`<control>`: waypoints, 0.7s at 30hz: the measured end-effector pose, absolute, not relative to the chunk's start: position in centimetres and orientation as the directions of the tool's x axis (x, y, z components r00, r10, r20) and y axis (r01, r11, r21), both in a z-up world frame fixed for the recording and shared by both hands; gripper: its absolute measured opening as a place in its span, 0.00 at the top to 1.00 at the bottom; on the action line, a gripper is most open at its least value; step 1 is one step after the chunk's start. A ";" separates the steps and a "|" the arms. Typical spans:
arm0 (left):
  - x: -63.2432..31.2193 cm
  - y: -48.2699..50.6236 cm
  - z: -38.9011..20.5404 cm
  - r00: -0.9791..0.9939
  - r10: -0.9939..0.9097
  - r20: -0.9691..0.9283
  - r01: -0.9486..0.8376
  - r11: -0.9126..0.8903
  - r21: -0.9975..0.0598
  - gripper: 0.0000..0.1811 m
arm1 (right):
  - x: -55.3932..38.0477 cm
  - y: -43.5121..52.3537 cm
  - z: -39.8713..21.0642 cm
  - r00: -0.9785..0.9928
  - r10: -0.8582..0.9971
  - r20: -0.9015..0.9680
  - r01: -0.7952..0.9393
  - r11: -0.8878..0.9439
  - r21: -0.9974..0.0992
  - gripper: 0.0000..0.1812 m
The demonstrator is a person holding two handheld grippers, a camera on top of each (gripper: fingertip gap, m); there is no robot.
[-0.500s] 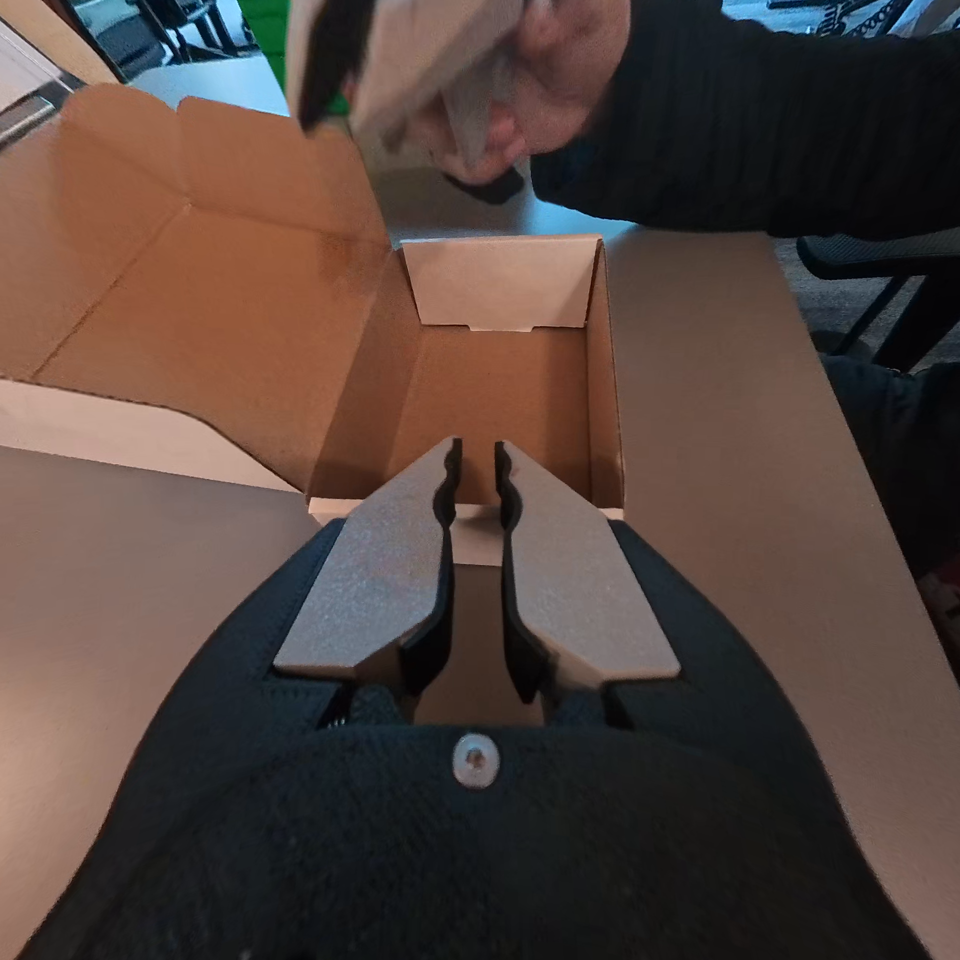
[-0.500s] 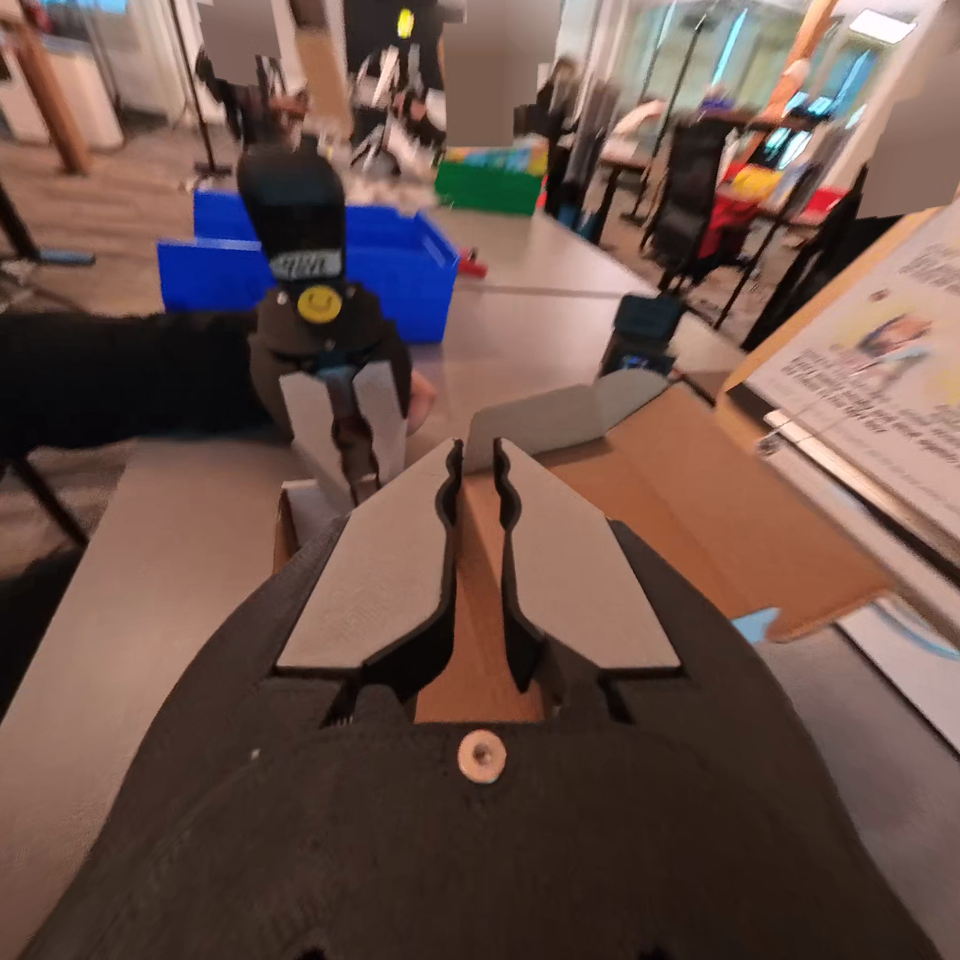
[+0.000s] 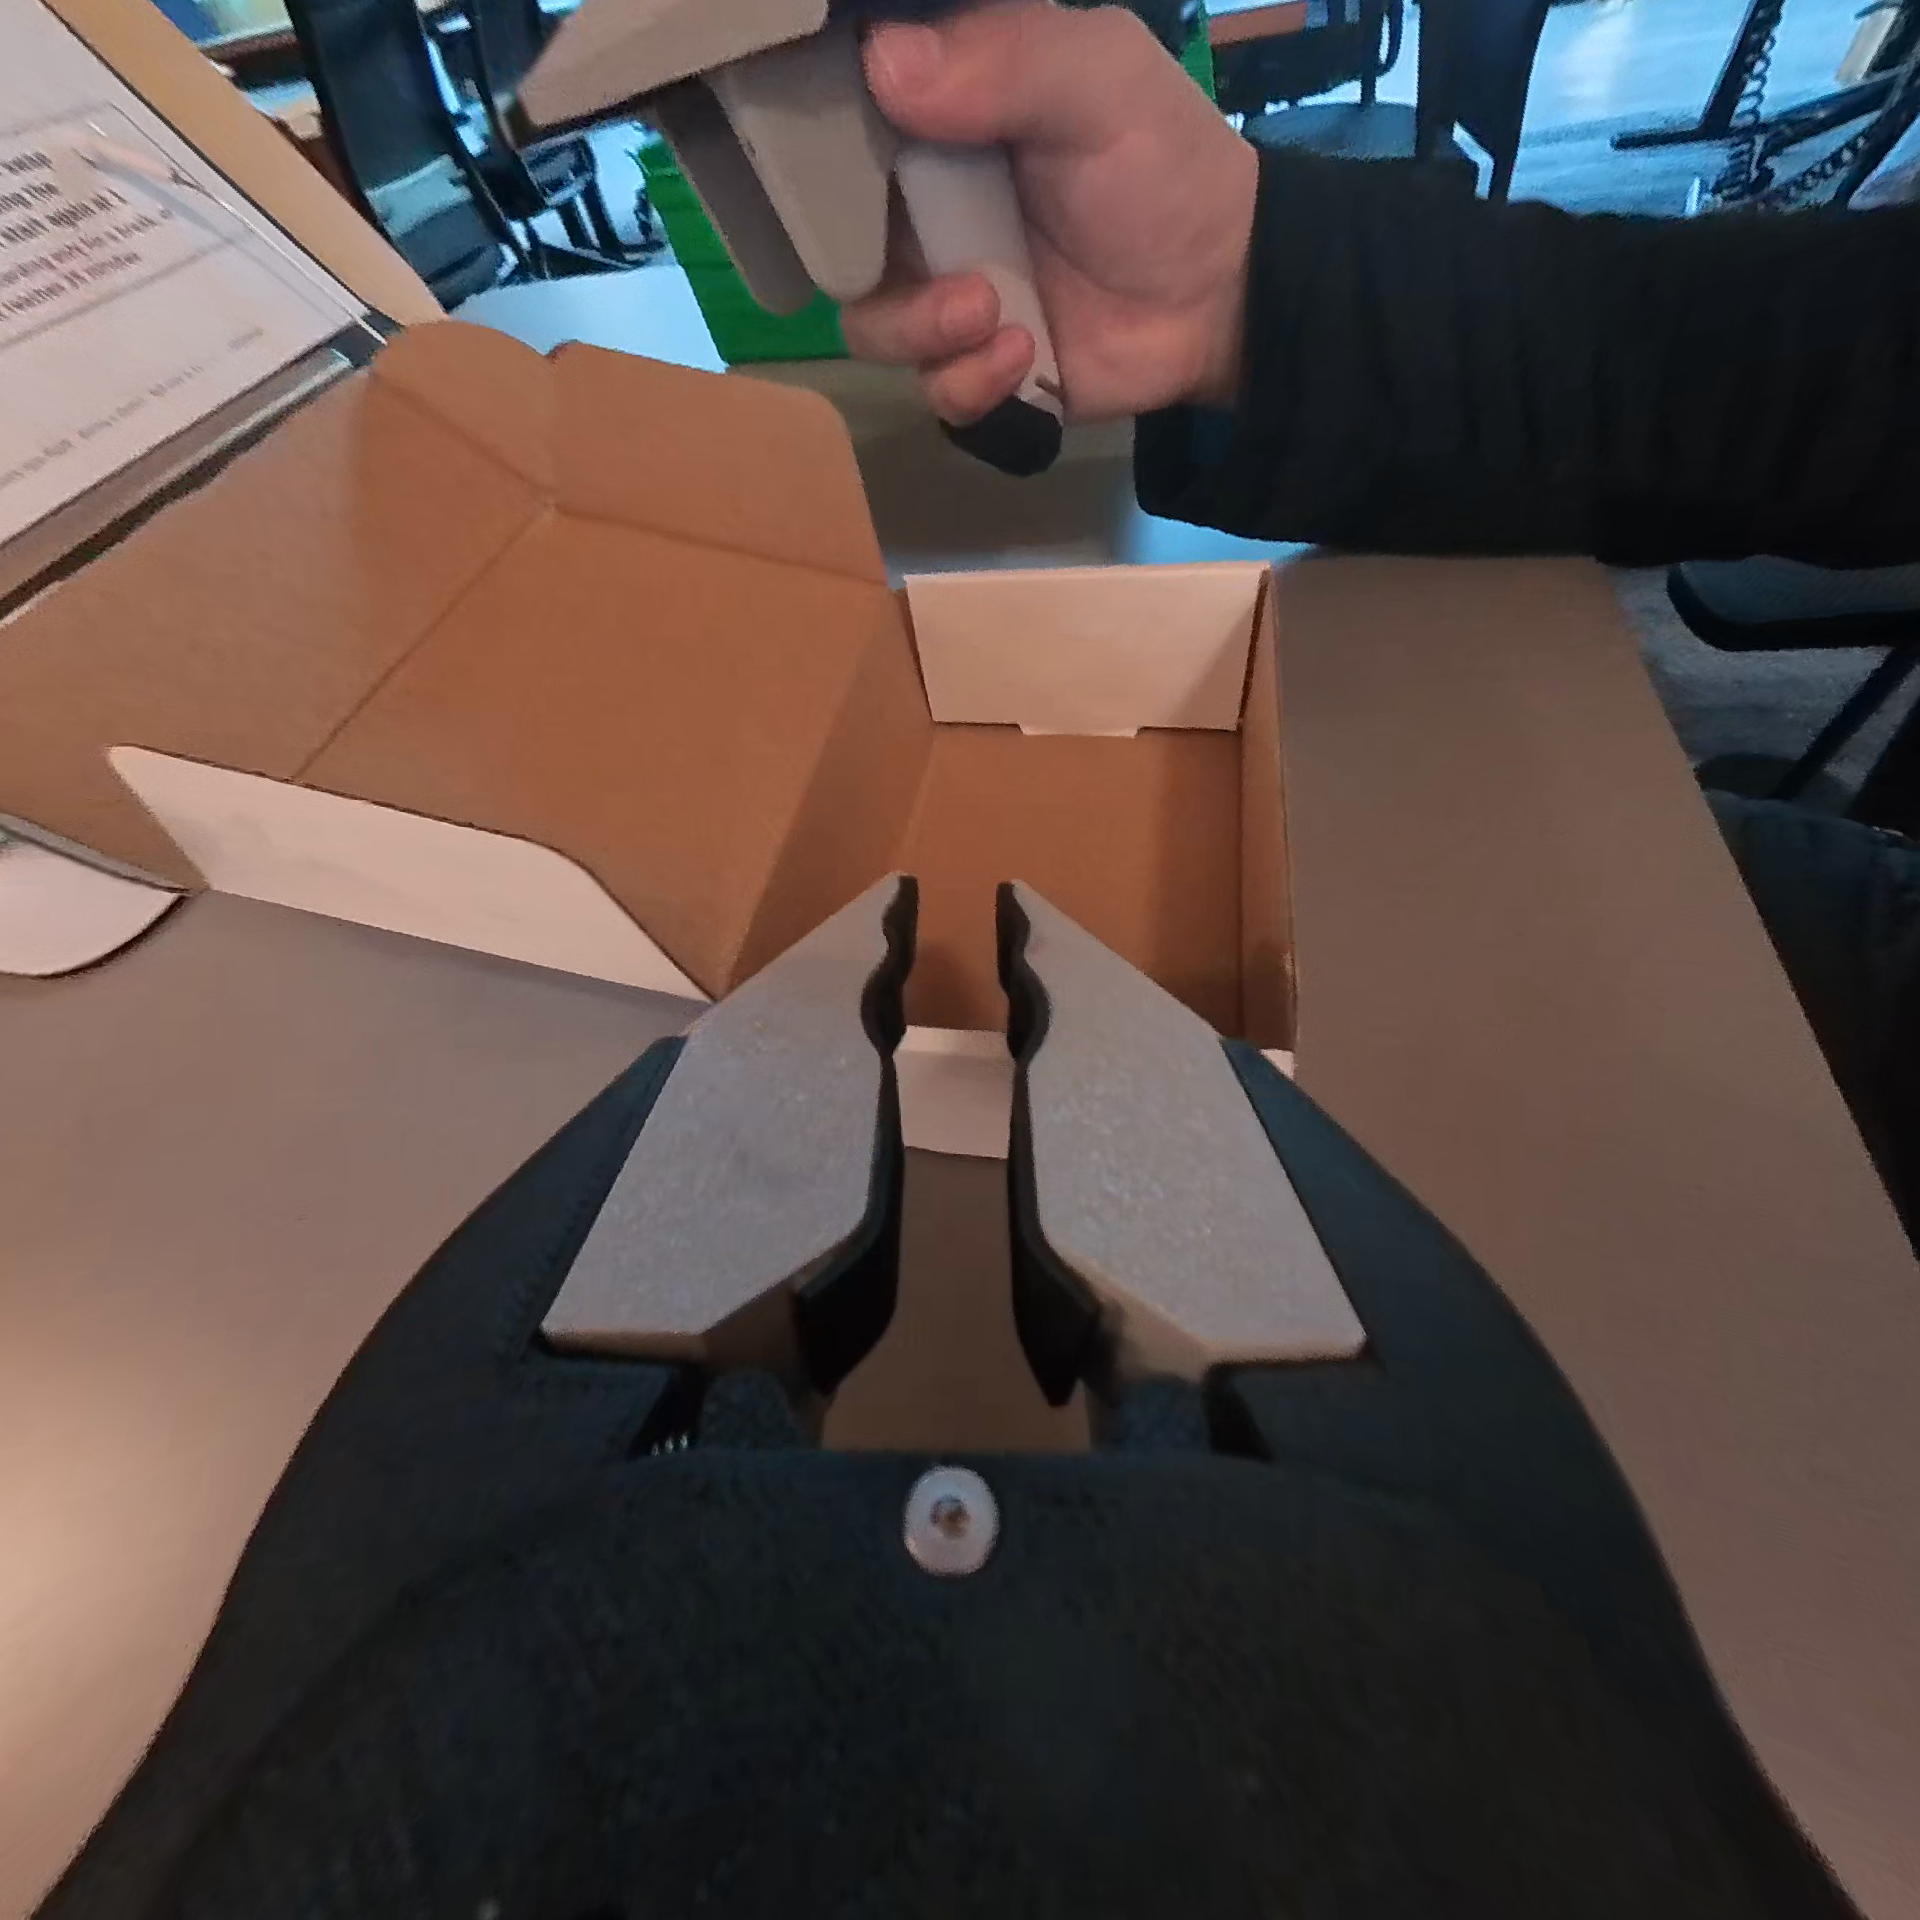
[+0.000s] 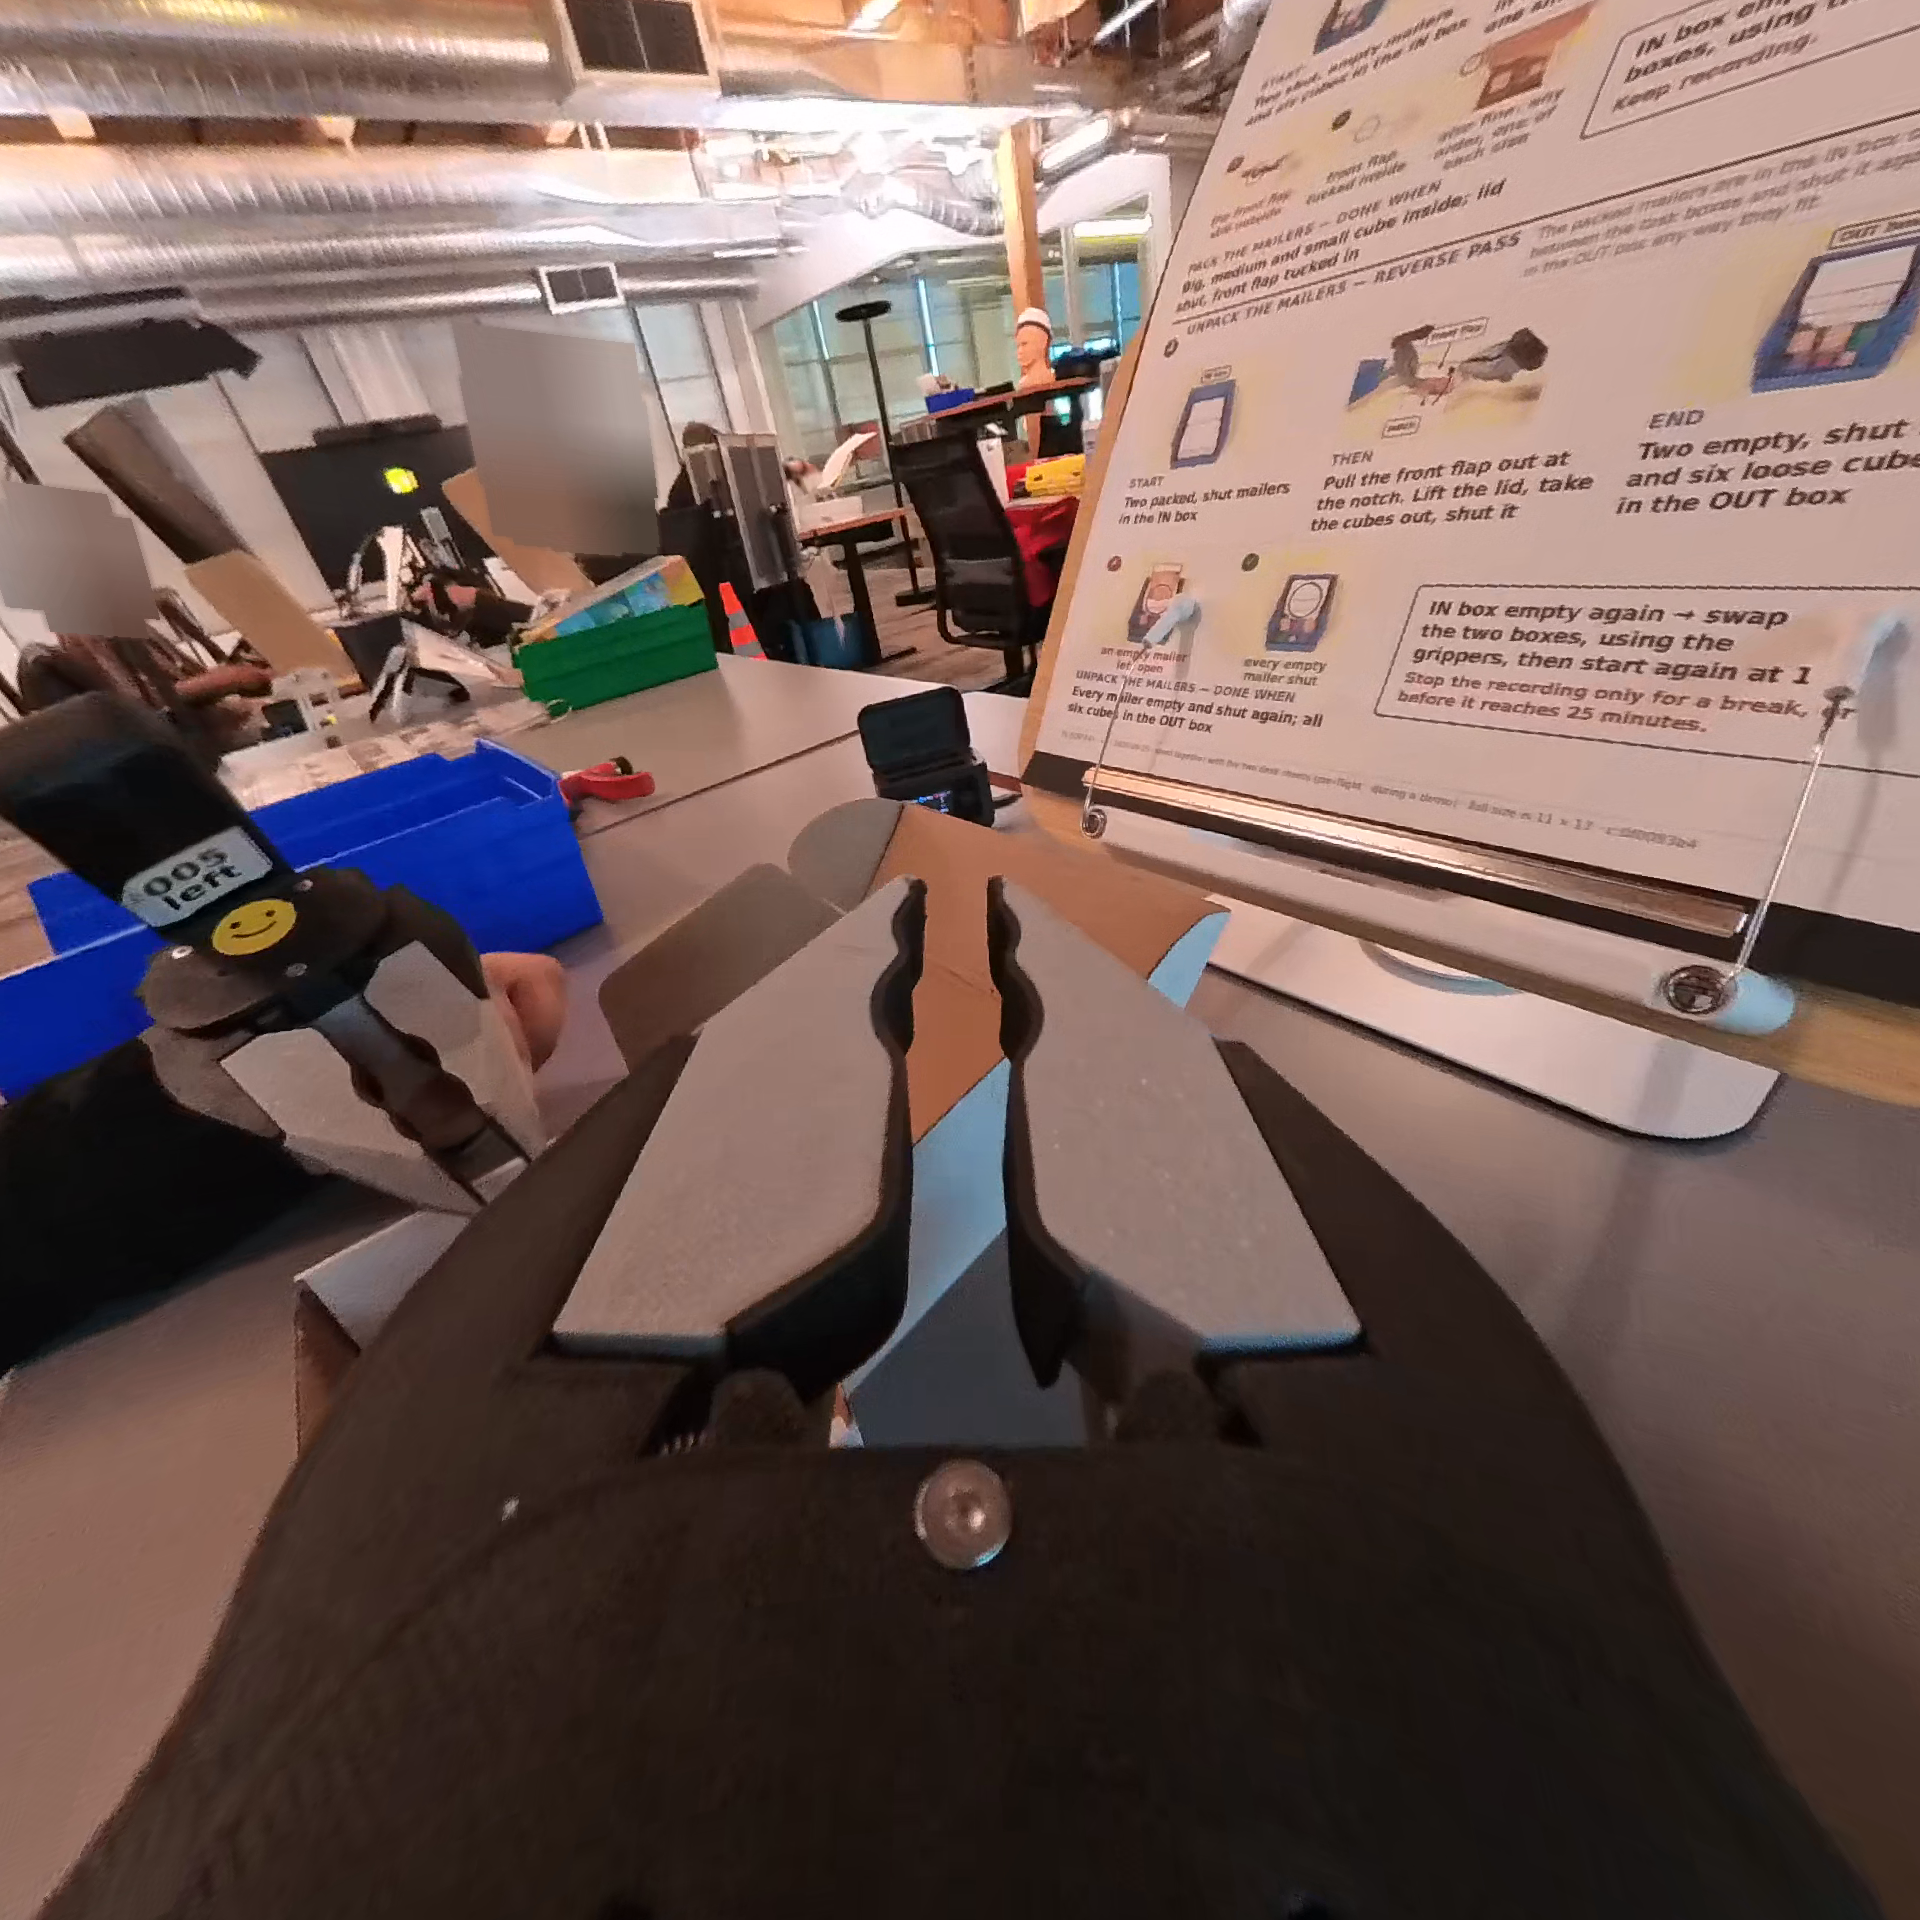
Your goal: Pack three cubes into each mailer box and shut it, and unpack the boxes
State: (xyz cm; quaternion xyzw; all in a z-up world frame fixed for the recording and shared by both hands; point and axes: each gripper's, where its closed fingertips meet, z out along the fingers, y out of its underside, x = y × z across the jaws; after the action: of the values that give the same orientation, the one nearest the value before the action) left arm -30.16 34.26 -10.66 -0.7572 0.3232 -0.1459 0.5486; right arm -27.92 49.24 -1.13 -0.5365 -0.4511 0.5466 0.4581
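One mailer box (image 3: pixel 1091 831) sits open on the grey table (image 3: pixel 1455 935) in the left wrist view, its brown inside bare and its lid (image 3: pixel 582 644) folded back to the left, a white flap along the lid's near edge. The left gripper (image 3: pixel 956 914) hangs just over the box's near wall with a narrow gap between its fingers and nothing held between them. Above the far end of the box, a hand (image 3: pixel 1070 208) in a dark sleeve grips the handle of the right gripper (image 3: pixel 769 208), which is raised well clear of the cardboard; from this angle its fingers are hard to read. A printed sheet on a stand (image 3: pixel 125 270) leans behind the lid at upper left.

From the right wrist view, the right gripper (image 4: pixel 954 914) points across the opened lid (image 4: pixel 956 997), its fingers slightly parted and empty. The left gripper (image 4: pixel 457 1132) shows at lower left, tilted down toward the box's white corner (image 4: pixel 364 1278), with a yellow smiley sticker (image 4: pixel 252 925) on its black body. A blue bin (image 4: pixel 457 842) stands on the table behind it, a green bin (image 4: pixel 613 655) farther back. The instruction sheet (image 4: pixel 1507 416) on its stand fills the upper right, and a small black device (image 4: pixel 920 748) sits beside its base. No cubes can be made out in either view.
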 end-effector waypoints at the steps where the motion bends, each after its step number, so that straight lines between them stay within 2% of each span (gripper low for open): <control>1: -30.3 34.3 -10.4 0.755 -0.641 -0.136 -0.322 -0.183 -0.929 0.93 | -27.9 49.2 -1.0 -0.010 0.985 -0.174 -0.022 -0.174 -0.984 0.95; 6: -31.7 35.1 -9.7 0.800 -0.568 -0.194 -0.326 -0.140 -0.935 0.93 | -28.1 48.7 -1.1 -0.041 0.981 -0.188 -0.020 -0.189 -0.982 0.95; 17: -32.8 35.0 -7.0 0.834 -0.527 -0.160 -0.220 -0.052 -0.974 0.93 | -27.5 50.1 -0.4 0.005 0.978 -0.208 -0.078 -0.207 -0.975 0.94; 21: -34.6 35.2 -5.6 0.879 -0.455 -0.144 -0.163 -0.004 -0.987 0.95 | -27.4 50.5 -0.4 0.017 0.977 -0.214 -0.088 -0.212 -0.973 0.94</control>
State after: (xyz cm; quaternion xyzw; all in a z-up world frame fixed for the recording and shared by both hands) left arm -34.56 35.25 -5.58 -0.7001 0.2208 -0.1086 0.6703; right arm -27.43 50.49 -0.43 -0.5352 -0.4150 0.5651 0.4711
